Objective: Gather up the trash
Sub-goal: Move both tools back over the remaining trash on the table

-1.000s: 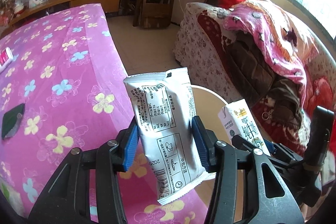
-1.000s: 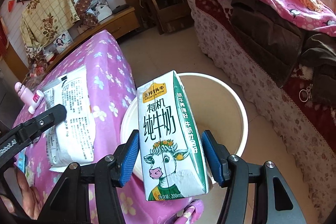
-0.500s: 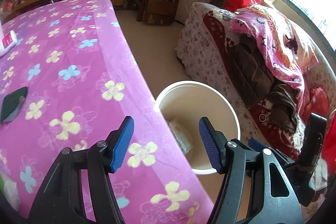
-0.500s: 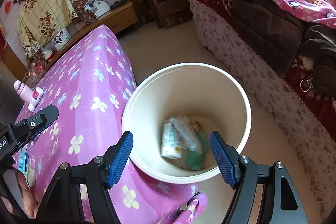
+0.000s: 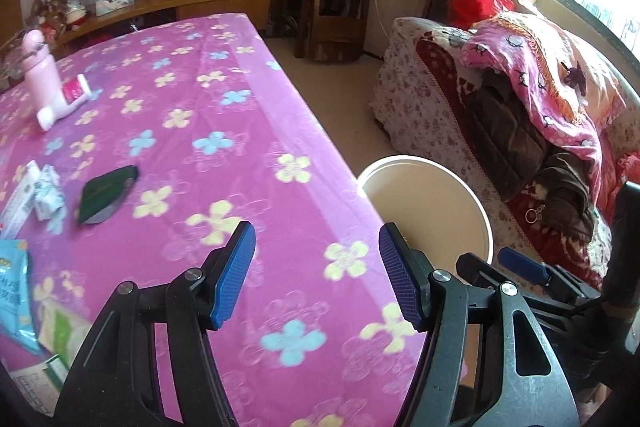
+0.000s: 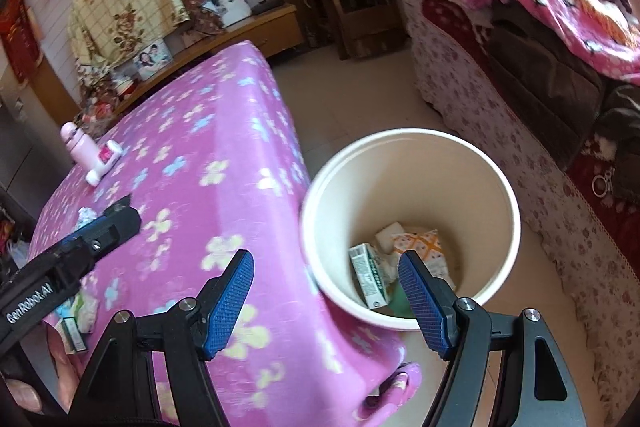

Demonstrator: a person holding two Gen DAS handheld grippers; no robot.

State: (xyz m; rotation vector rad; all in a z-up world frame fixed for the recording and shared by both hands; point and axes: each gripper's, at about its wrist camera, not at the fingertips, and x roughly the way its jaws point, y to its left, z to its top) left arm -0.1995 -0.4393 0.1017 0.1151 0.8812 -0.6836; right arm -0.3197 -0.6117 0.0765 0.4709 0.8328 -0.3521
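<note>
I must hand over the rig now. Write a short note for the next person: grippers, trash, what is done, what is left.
Left gripper: open, holding nothing, above the pink tablecloth.
Right gripper: open, holding nothing, near the bin.
Done: a milk carton and wrappers lie in the bin on the floor beside the table.
Left: dark green wrapper, crumpled paper and a blue packet lie on the table's left side. The pink bottle and tube may not be trash.
</note>
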